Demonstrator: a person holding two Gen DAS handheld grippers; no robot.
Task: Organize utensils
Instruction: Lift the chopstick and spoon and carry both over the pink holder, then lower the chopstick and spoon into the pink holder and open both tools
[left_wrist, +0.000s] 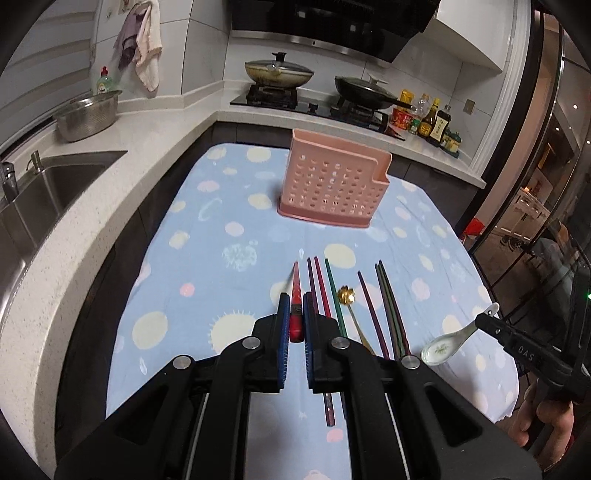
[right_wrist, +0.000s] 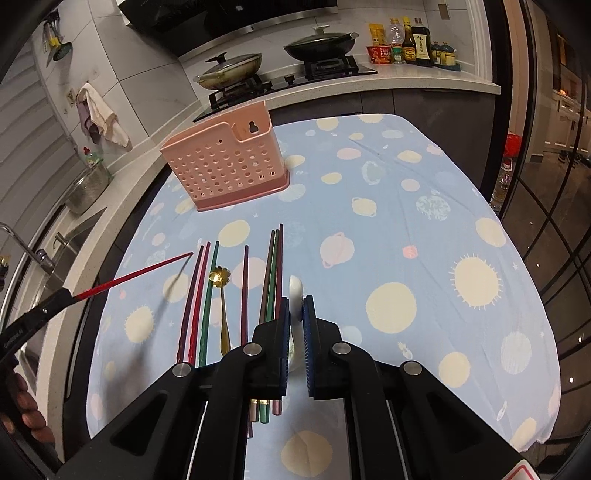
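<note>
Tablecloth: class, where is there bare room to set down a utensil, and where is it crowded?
Free: the cloth right of the white ceramic spoon out to the table's right edge, and the strip between the pink utensil holder and the chopstick tips. Crowded: the near-left, where the chopsticks and gold spoon lie side by side. The left gripper holds a red chopstick.

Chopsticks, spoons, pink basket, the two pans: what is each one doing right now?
Red chopstick: held up by the left gripper.
White spoon: held by the right gripper.
Other chopsticks: flat on cloth.
Gold spoon: flat on cloth.
Pink basket: upright.
Pans: lids on.
</note>
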